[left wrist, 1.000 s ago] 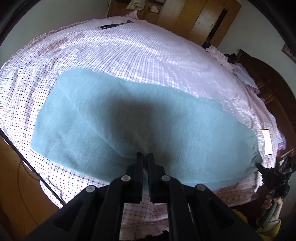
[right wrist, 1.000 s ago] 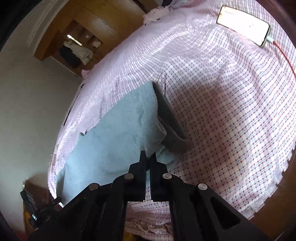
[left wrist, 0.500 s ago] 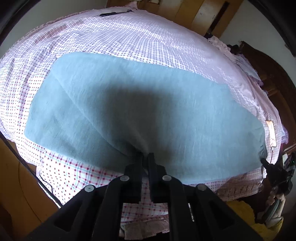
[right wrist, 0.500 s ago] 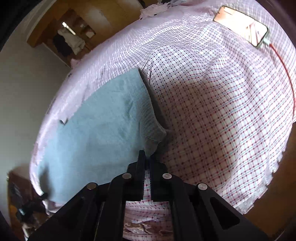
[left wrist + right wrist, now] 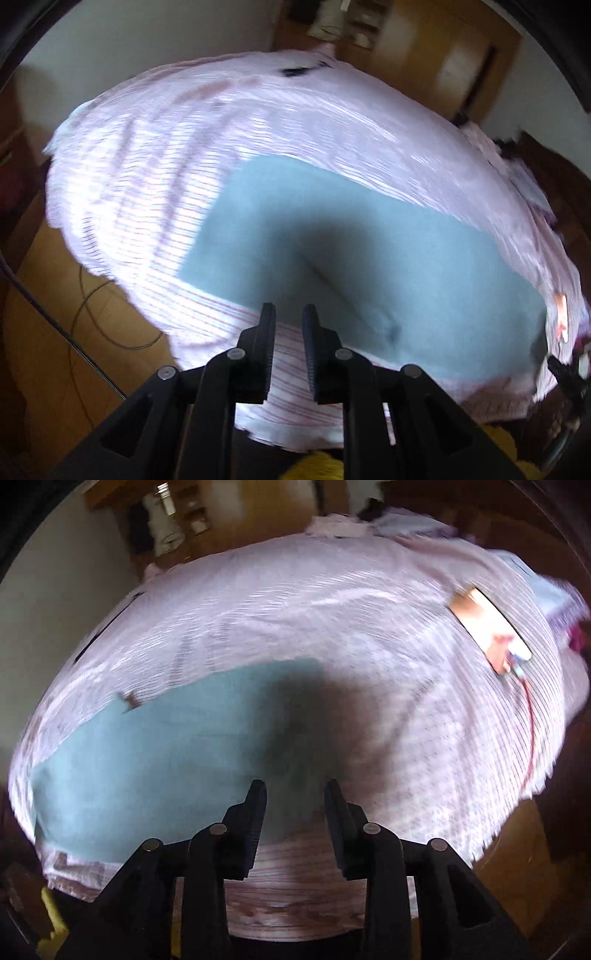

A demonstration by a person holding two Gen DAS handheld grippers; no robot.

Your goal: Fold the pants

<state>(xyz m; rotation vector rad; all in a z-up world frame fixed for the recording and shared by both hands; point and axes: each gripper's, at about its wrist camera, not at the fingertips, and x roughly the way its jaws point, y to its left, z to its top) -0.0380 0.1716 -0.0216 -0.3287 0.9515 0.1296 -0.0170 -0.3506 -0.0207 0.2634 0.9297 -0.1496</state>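
Left gripper (image 5: 289,316) hovering over checked sheet (image 5: 155,206), jaws just easing apart, gripping nothing, blue pants (image 5: 406,266) lying flat beyond, right gripper (image 5: 293,792) opening wider, empty, pants (image 5: 155,760) spreading leftward, phone (image 5: 491,627) lying far right.

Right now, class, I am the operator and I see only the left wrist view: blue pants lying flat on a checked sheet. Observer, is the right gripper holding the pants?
Observer: No. The right gripper has just been opening its jaws. They stand apart, with no cloth pinched between them.
Operator: Where do the pants end on that side?
Observer: The pants end just ahead of that gripper, flat on the sheet.
Operator: Is anything else lying on the bed there?
Observer: A phone lies further right on the sheet, apart from the pants. A red cable runs from it toward the bed's edge.
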